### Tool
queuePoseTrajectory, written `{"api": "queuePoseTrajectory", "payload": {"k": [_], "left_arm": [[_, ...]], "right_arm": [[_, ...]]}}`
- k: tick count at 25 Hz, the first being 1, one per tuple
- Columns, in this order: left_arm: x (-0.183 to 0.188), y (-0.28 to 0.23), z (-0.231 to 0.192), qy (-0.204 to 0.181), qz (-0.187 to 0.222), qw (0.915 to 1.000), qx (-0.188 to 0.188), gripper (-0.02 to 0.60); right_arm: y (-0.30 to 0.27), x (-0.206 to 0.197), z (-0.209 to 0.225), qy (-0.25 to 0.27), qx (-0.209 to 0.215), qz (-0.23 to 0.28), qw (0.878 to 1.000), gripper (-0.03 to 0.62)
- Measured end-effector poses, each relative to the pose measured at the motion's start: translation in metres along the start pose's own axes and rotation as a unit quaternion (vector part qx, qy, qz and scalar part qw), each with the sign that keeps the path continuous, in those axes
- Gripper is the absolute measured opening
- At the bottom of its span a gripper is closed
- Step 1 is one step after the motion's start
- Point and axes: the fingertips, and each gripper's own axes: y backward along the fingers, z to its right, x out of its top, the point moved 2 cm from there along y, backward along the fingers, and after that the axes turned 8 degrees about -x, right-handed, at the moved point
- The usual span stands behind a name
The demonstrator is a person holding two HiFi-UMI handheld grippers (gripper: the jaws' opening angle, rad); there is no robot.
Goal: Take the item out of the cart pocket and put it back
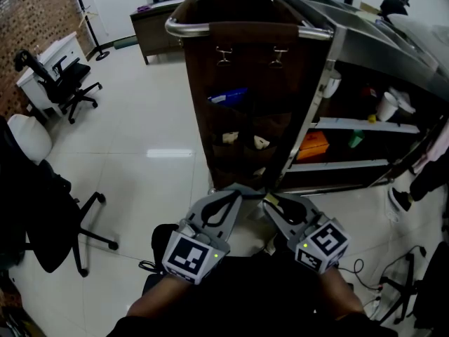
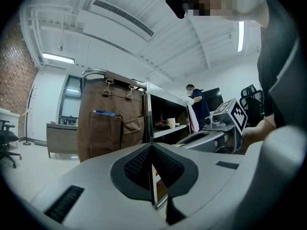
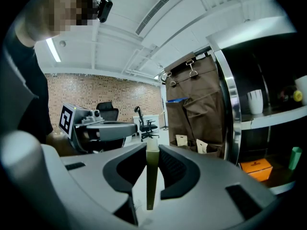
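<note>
The right gripper [image 1: 272, 203] has its jaws pinched narrowly on a thin, flat olive packet [image 3: 151, 181]. It holds the packet edge-on in front of the brown cloth pockets [image 1: 242, 121] hanging on the cart [image 1: 245, 28], while the left gripper [image 1: 235, 192] beside it has its jaws closed on nothing. The likely risk is the thin packet buckling or slipping against a soft pocket mouth, since nothing holds that mouth open.

right gripper [image 3: 152, 151] jaws clamp a thin olive packet [image 3: 151, 186].
</note>
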Motion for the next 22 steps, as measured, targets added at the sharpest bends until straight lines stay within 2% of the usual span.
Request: {"api": "queuePoseTrajectory", "payload": {"k": [10, 17, 22], "left_arm": [[0.002, -0.001, -0.004, 0.000, 0.001, 1.0000, 0.004, 0.000], [0.004, 0.001, -0.012, -0.005, 0.004, 0.9999, 0.013, 0.000], [0.003, 0.001, -0.012, -0.002, 0.005, 0.9999, 0.014, 0.000]], "right_arm": [[0.003, 0.013, 0.000, 0.003, 0.005, 0.014, 1.000, 0.089], [0.016, 0.070, 0.009, 0.027, -0.003, 0.072, 0.997, 0.089], [0.030, 0.123, 0.022, 0.062, -0.032, 0.133, 0.989, 0.089]]}}
